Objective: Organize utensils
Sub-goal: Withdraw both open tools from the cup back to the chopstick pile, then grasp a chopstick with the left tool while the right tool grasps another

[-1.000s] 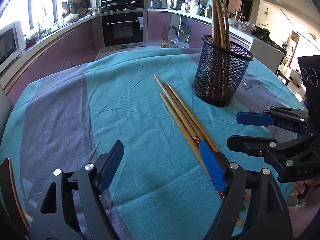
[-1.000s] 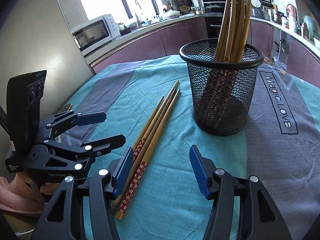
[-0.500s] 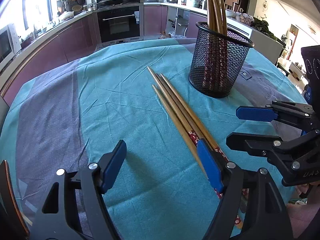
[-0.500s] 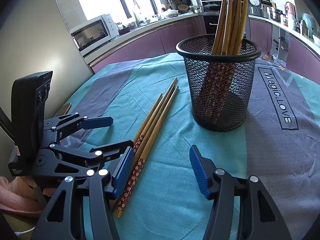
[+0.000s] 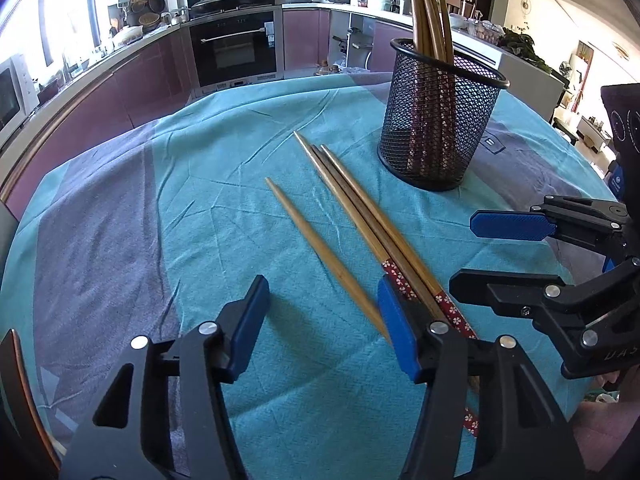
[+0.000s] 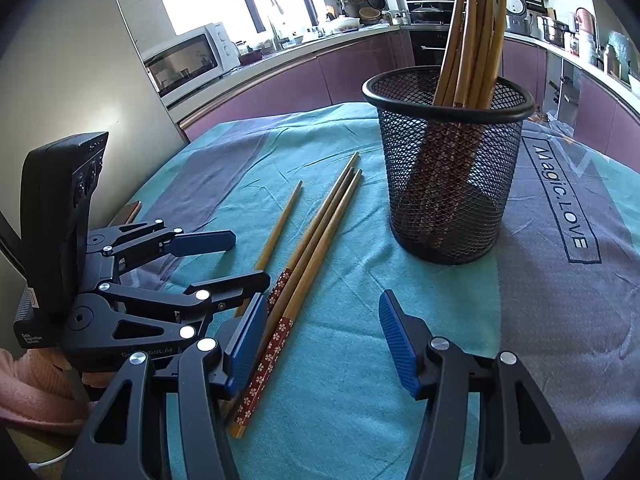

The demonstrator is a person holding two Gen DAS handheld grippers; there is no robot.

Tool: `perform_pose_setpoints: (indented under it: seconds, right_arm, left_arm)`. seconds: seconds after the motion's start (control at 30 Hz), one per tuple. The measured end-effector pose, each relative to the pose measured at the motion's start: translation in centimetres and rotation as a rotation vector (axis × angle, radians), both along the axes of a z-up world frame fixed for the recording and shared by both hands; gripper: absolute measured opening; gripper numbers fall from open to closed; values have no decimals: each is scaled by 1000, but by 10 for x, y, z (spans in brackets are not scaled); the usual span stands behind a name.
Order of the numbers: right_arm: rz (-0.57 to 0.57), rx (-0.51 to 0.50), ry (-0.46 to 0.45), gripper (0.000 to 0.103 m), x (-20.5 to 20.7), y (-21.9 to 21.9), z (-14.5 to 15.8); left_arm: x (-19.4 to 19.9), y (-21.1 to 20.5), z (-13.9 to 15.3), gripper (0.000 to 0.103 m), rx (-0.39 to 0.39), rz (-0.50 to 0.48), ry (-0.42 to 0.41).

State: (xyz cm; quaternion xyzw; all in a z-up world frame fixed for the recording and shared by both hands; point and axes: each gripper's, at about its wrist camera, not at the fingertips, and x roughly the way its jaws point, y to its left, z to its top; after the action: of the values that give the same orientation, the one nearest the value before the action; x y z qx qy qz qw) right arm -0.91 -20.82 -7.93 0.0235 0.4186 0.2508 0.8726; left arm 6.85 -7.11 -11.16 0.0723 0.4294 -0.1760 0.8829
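Both hand-held grippers hover low over the surface [image 5: 120, 220], which is covered by a teal and grey cloth. Left hand-held gripper [image 5: 320, 316] has just been closing its jaws, yet they stand apart: the single chopstick [image 5: 320, 252] runs between the blue pads, passing under the right one, and neither pad presses on it. Right hand-held gripper [image 6: 324, 344] is also open, with only bare cloth between its pads; its left pad sits above the patterned ends of the bundle of three chopsticks [image 6: 316, 248].

Seen from the left wrist, the single chopstick lies apart from the bundle, at about 9 o'clock of it, its tip pointing toward 11 o'clock. The three bundled chopsticks [image 5: 360, 208] lie side by side, touching, their red flowered ends nearest the grippers.

Farther on, at 1 o'clock of the bundle's tips, stands the black mesh holder [image 5: 440, 120], upright, with several more chopsticks [image 5: 428, 12] leaning inside it.

Beyond the surface runs a kitchen counter with an oven [image 5: 234, 48] and a microwave [image 6: 188, 60].
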Motion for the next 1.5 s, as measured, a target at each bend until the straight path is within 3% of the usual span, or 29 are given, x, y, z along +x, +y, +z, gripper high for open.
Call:
perform_pose_setpoints:
  seconds: [0.57, 0.8, 1.2, 1.37, 1.43, 1.5]
  right_arm:
    - [10, -102, -6, 42, -3, 14, -4]
    - [-8, -127, 3, 29, 0, 11, -3]
    - [-18, -142, 1, 30, 16, 23, -2]
    - [-21, -153, -6, 30, 24, 28, -3]
    - [-22, -156, -7, 30, 28, 30, -2]
    - [-24, -164, -11, 29, 31, 32, -3]
  left_arm:
    - [8, 6, -1, 33, -8, 5, -11]
    - [15, 11, -1, 26, -30, 5, -3]
    - [32, 12, -1, 16, -57, -16, -1]
    - [36, 10, -1, 17, -31, -23, -8]
    - [35, 12, 0, 27, -17, -15, -13]
    - [33, 14, 2, 29, -15, -9, -13]
